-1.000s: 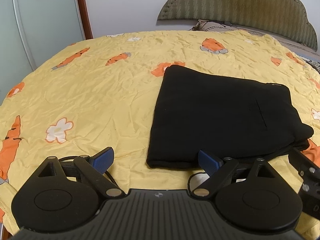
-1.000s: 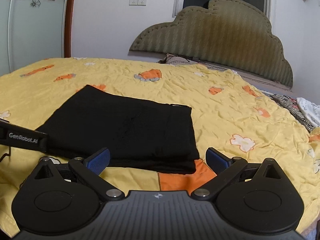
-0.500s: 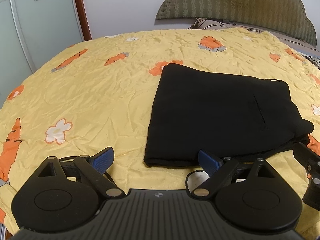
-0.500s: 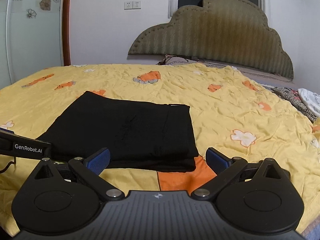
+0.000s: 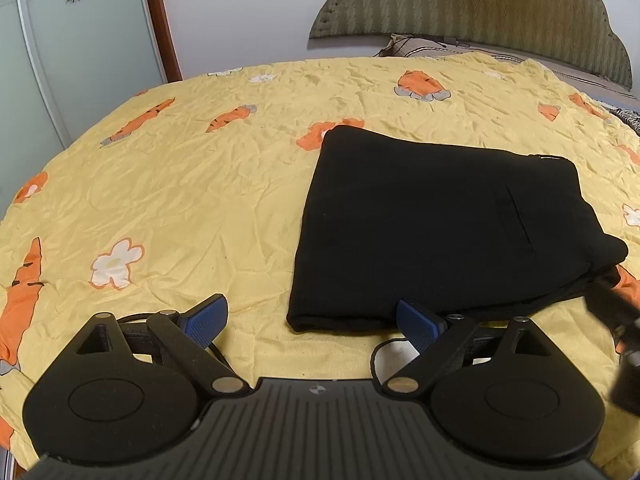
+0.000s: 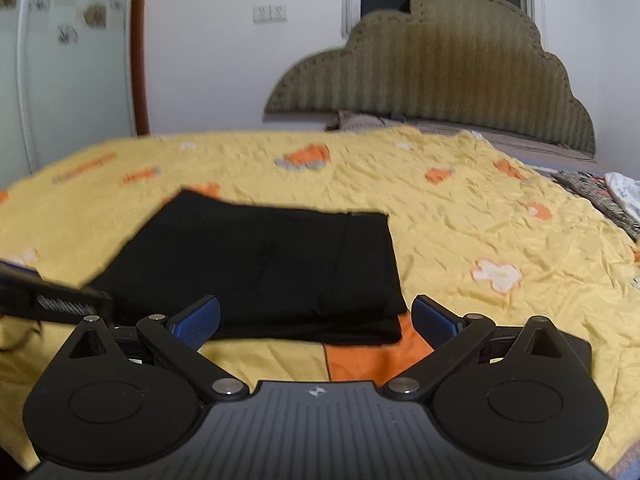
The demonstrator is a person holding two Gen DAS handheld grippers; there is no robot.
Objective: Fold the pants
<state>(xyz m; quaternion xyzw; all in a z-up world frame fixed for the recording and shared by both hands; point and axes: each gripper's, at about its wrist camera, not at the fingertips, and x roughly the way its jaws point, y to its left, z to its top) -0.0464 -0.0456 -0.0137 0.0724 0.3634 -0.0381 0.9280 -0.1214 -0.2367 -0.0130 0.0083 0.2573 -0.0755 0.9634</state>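
Note:
The black pants (image 5: pixel 436 220) lie folded into a flat rectangle on the yellow carrot-print bedspread (image 5: pixel 192 184). In the left wrist view my left gripper (image 5: pixel 314 320) is open, hovering just short of the fold's near left corner with nothing between its blue pads. The right wrist view shows the same folded pants (image 6: pixel 272 268) ahead. There my right gripper (image 6: pixel 316 318) is open and empty, just off the near edge of the pants. The other gripper's black body shows at each view's edge (image 6: pixel 52 300).
A padded olive headboard (image 6: pixel 440 72) and a pillow stand at the far end of the bed. A frosted glass sliding door (image 5: pixel 60 60) is at the left. Patterned cloth items (image 6: pixel 608 196) lie at the bed's right edge. Bare bedspread surrounds the pants.
Both grippers have drawn back and risen slightly from the folded pants. The right view is blurred from motion. The pants have not moved.

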